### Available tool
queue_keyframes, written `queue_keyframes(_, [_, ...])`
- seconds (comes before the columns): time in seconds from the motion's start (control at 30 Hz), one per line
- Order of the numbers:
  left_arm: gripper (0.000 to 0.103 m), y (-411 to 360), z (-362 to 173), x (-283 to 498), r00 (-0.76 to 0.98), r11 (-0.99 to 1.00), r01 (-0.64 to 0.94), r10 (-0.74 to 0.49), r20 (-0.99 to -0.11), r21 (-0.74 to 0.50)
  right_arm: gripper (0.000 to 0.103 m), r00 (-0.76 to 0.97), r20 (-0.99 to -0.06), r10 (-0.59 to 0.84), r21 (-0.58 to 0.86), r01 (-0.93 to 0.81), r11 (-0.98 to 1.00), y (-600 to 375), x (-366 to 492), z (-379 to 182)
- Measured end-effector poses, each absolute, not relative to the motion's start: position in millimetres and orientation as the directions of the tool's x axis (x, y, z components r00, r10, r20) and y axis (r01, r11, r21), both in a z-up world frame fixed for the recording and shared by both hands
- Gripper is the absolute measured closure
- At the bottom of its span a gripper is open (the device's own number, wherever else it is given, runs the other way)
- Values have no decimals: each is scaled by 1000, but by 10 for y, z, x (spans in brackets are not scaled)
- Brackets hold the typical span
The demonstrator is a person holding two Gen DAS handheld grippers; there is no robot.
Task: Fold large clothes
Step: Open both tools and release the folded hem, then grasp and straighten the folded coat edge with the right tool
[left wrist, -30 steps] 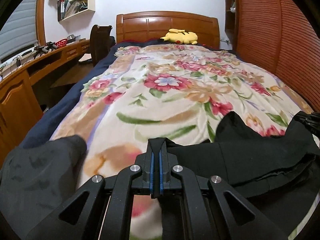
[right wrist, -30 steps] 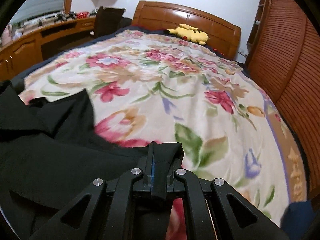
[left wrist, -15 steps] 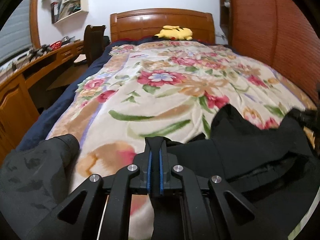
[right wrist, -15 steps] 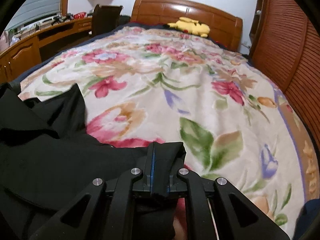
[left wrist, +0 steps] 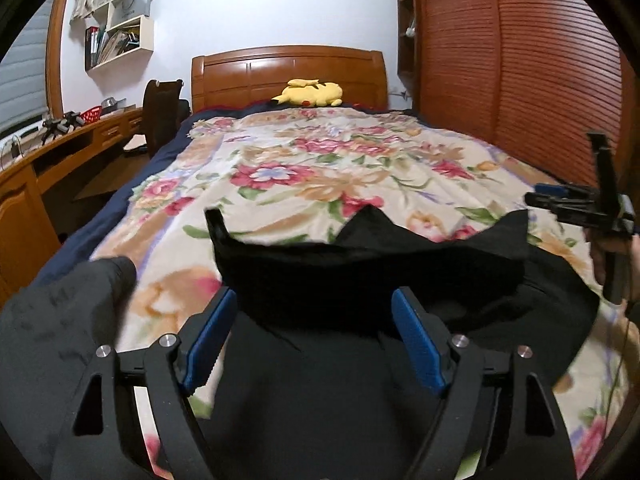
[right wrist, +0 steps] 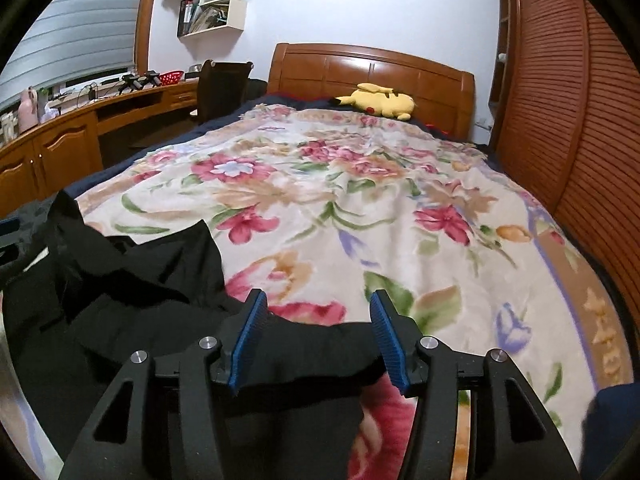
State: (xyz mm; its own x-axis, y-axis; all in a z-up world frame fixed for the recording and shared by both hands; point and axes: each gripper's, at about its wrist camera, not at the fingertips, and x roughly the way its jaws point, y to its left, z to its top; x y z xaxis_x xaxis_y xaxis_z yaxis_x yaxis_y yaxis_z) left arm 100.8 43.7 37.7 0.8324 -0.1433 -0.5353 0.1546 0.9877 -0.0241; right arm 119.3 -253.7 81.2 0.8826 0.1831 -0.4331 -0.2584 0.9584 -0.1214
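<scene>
A large black garment (left wrist: 372, 276) lies across the near end of the bed on a floral blanket (left wrist: 320, 168). My left gripper (left wrist: 316, 320) is opening, its blue pads (left wrist: 208, 340) apart on either side of the folded black edge without pressing it. In the right wrist view the same black garment (right wrist: 132, 300) spreads to the left. My right gripper (right wrist: 316, 320) is opening too; a black hem runs between its blue pads (right wrist: 386, 338), which stand clear of it. The right gripper (left wrist: 580, 204) also shows at the far right of the left wrist view.
A dark grey garment (left wrist: 56, 328) lies at the bed's near left corner. A yellow plush toy (right wrist: 380, 102) rests by the wooden headboard (right wrist: 372, 68). A desk (right wrist: 80, 132) and chair (right wrist: 224, 88) stand on the left, a slatted wooden wardrobe (right wrist: 580, 120) on the right.
Both grippers were shut on the black garment's edge and have let it go, their jaws now spread. The cloth edge has dropped onto the garment, and both views have shifted.
</scene>
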Motion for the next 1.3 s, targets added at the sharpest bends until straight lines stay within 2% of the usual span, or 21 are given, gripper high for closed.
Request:
queue_keyframes(0.33, [23, 167, 211, 742, 813, 975, 221, -203, -545, -32, 48, 870, -476, 132, -163, -235, 958, -2823, 1019, 602])
queue_keyframes(0.47, [23, 131, 169, 758, 804, 969, 242, -224, -551, -41, 48, 841, -530, 110, -185, -241, 953, -2840, 1042, 533])
queue_keyframes(0.7, [23, 123, 99, 801, 795, 969, 244, -224, -564, -41, 48, 730, -654, 197, -54, -305, 951, -2767, 1477, 406])
queue_keyframes(0.87, [23, 160, 50, 811, 793, 972, 230, -210, -572, -37, 48, 675, -697, 242, -1, -339, 941, -2711, 1749, 372])
queue_keyframes(0.93, [23, 174, 29, 825, 790, 972, 229, -211, -576, -42, 56, 665, -702, 255, 1, -357, 934, -2695, 1811, 386])
queue_keyframes(0.97, [23, 184, 21, 835, 789, 972, 229, -213, -577, -45, 70, 676, -696, 244, -26, -364, 931, -2665, 1811, 397])
queue_keyframes(1.0, [23, 190, 12, 846, 786, 972, 228, -215, -580, -51, 77, 689, -684, 240, -54, -375, 925, -2628, 1781, 407])
queue_keyframes(1.03, [23, 194, 8, 855, 783, 972, 227, -216, -583, -56, 89, 695, -676, 246, -70, -392, 917, -2615, 1777, 389])
queue_keyframes(1.07, [23, 199, 8, 860, 783, 972, 226, -219, -582, -61, 94, 709, -665, 234, -97, -393, 914, -2580, 1754, 403])
queue_keyframes(1.1, [23, 198, 13, 858, 784, 972, 226, -219, -581, -61, 97, 725, -650, 228, -117, -391, 913, -2579, 1704, 399])
queue_keyframes(1.3, [23, 179, 33, 823, 792, 973, 225, -217, -570, -57, 100, 820, -558, 128, -197, -281, 939, -2625, 1602, 513])
